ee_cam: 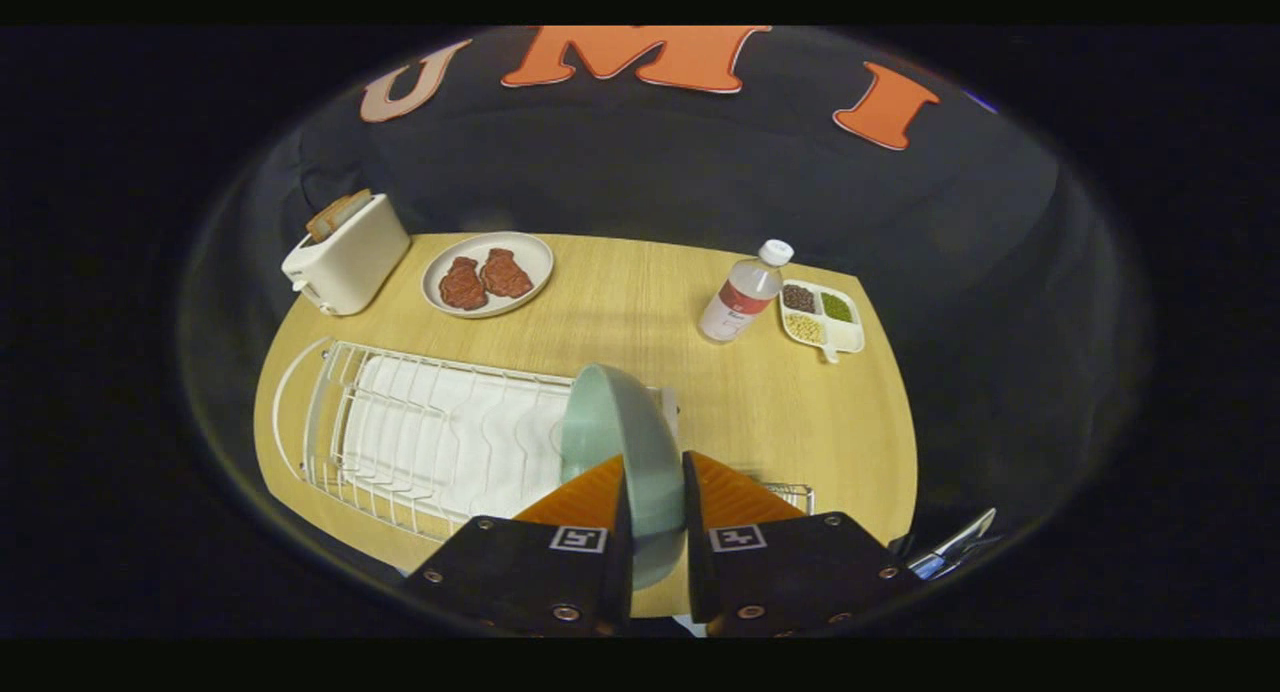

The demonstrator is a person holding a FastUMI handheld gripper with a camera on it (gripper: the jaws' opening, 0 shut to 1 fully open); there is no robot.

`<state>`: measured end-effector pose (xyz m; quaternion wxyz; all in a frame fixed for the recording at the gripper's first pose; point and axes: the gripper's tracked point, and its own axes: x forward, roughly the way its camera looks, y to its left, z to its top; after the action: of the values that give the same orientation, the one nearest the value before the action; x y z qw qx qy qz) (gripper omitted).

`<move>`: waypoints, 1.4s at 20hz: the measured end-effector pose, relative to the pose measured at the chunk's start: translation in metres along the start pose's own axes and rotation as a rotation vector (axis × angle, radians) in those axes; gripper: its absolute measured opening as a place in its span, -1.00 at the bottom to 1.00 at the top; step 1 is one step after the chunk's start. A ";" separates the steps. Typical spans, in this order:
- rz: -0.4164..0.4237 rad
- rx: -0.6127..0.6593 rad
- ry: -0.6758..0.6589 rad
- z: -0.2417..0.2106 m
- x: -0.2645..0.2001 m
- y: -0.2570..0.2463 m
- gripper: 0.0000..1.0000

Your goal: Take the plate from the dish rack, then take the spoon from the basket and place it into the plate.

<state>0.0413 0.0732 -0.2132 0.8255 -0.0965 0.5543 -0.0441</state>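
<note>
Toaster (350, 252): far left on the surface (640, 302), bread in the slots – clear of the work.
Meat plate (487, 273): just beside toaster, two reddish pieces.
Dish rack (400, 427): white wire, near side, slots bare.
Plate (620, 442): pale green, on edge between the fingers, over the rack's right end – probably so held to clear the wires.
Tool (655, 502): clamped on the plate rim.
Bottle (742, 294): label too small to read.
Divided tray (824, 317): beans, right.
Spoon, basket: cannot tell.
</note>
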 end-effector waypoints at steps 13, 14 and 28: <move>0.077 0.100 -0.024 -0.026 -0.044 -0.006 -0.66; 0.089 0.108 -0.021 -0.031 -0.047 -0.007 -0.66; 0.318 0.284 0.035 -0.133 -0.070 -0.023 -0.66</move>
<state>-0.1077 0.0483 -0.1939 0.8177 0.1102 0.5650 0.0072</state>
